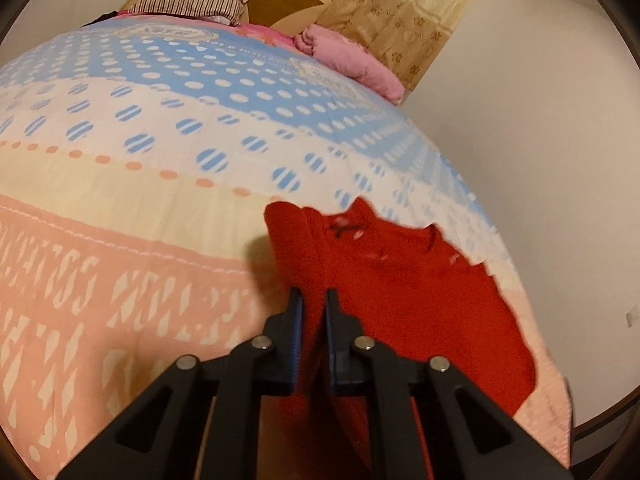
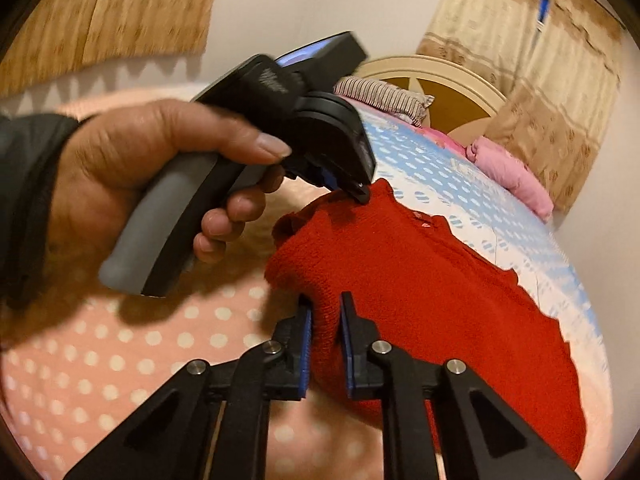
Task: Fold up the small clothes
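both grippers, left point(image 1: 314, 300) and right point(image 2: 326, 304), pinch a red knit garment point(image 2: 432, 280) on the bed point(image 1: 120, 200). uneven lifting could skew the fold; thick knit might slip free.

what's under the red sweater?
The patterned bedspread shows all around the red sweater, so it lies on that. Anything directly beneath is covered. Both grippers, left and right, pinch its edge.
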{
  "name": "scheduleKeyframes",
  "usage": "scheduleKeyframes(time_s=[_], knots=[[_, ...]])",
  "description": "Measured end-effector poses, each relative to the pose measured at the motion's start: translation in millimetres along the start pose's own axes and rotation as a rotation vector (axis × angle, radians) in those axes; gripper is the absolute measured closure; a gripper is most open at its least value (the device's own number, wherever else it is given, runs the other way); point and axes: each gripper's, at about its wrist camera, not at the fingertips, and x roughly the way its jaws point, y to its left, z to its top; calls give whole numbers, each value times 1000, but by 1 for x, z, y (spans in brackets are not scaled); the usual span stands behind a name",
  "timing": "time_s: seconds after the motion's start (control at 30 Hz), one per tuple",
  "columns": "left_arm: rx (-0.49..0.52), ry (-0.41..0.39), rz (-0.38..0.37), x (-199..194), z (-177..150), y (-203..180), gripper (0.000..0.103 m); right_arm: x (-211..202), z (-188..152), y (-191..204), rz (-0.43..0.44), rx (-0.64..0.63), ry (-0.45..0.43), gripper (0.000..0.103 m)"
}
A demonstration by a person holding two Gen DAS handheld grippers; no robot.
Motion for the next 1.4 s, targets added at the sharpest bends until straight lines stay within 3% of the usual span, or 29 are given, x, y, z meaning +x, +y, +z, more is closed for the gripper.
scheduleKeyframes(time_s=[0.67, 1.2, 1.3, 1.4], knots=[[74, -27, -91, 12, 25, -95, 93, -65, -23, -90, -20, 286, -149, 97], [178, 55, -132, 72, 16, -172, 94, -96, -64, -146, -106, 458, -179, 103], [208, 75, -122, 79, 9, -180, 94, -89, -77, -161, -49, 517, -123, 103], [209, 86, -119, 83, 6, -181, 94, -90, -89, -173, 15, 617, -145, 102]])
